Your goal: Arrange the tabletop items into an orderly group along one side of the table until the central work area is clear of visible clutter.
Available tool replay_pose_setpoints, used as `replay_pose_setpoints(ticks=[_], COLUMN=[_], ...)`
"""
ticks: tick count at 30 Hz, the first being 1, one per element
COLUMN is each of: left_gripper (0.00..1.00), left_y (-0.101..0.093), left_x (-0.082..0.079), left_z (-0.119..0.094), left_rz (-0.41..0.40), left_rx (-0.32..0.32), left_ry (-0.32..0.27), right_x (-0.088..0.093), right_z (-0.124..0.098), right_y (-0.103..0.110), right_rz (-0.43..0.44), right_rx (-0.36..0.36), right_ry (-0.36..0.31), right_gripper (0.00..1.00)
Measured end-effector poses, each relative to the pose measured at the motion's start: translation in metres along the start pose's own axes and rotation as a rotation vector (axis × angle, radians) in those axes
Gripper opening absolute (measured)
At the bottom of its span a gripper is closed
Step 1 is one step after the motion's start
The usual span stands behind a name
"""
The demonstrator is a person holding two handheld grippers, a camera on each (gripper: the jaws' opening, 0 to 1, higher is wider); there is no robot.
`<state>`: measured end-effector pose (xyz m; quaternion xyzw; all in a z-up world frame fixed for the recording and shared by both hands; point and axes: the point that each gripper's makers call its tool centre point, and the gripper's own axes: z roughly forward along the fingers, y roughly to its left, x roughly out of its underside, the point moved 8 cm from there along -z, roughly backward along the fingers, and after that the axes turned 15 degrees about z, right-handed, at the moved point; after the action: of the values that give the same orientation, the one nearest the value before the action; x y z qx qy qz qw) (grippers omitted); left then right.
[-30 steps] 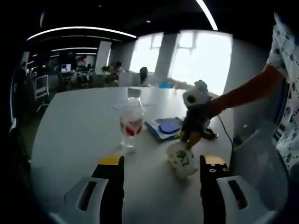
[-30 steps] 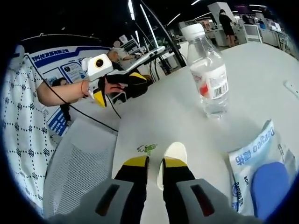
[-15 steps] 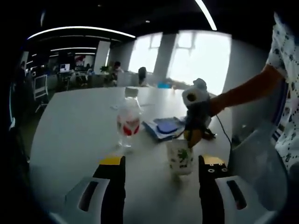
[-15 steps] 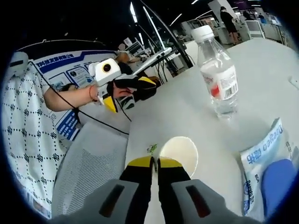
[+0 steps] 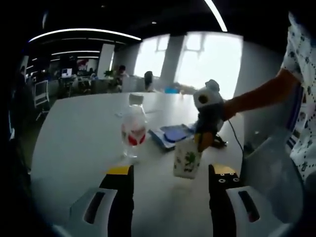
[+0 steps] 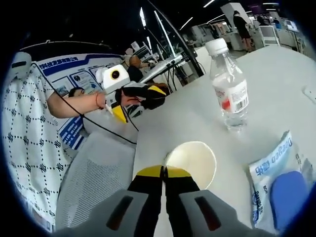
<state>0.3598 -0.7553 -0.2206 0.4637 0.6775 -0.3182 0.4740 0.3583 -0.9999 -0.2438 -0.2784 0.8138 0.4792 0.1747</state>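
Between right tongs [image 6: 164, 172], paper cup [image 6: 191, 159] rim (interior bare).

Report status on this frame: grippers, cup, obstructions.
Right hand-held gripper shut on paper cup rim, cup upright. Left hand-held gripper open, holding nothing. Water bottle and blue packet stand apart from the cup on the table.
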Motion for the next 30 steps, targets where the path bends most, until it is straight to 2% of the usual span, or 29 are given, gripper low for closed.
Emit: replay_pose_setpoints(ticks=[5, 7, 8, 13, 19, 21, 30], left_gripper=[0.57, 0.56, 0.56, 0.55, 0.55, 0.55, 0.54], left_y=[-0.001, 0.0, -0.001, -0.002, -0.004, -0.004, -0.004], left_x=[-0.001, -0.001, -0.001, -0.001, -0.002, -0.002, -0.001], left_z=[0.001, 0.002, 0.002, 0.003, 0.003, 0.002, 0.002], left_rz=[0.003, 0.003, 0.004, 0.003, 0.004, 0.003, 0.001], left_rx=[0.003, 0.003, 0.004, 0.006, 0.005, 0.003, 0.0], left_ry=[-0.003, -0.004, -0.005, -0.007, -0.008, -0.009, -0.01], right_x=[-0.011, -0.018, -0.022, -0.039, -0.052, -0.055, -0.066], right_z=[-0.012, -0.018, -0.021, -0.03, -0.033, -0.036, -0.041], right_y=[0.004, 0.003, 0.001, 0.001, 0.0, -0.002, -0.006], right_rz=[-0.032, -0.06, -0.097, -0.188, -0.206, -0.24, -0.259], right_rx=[0.039, 0.075, 0.112, 0.188, 0.212, 0.251, 0.275], right_ry=[-0.027, -0.033, -0.02, -0.005, -0.028, -0.016, -0.012], right_gripper=[0.0, 0.0, 0.0, 0.0, 0.0, 0.0, 0.0])
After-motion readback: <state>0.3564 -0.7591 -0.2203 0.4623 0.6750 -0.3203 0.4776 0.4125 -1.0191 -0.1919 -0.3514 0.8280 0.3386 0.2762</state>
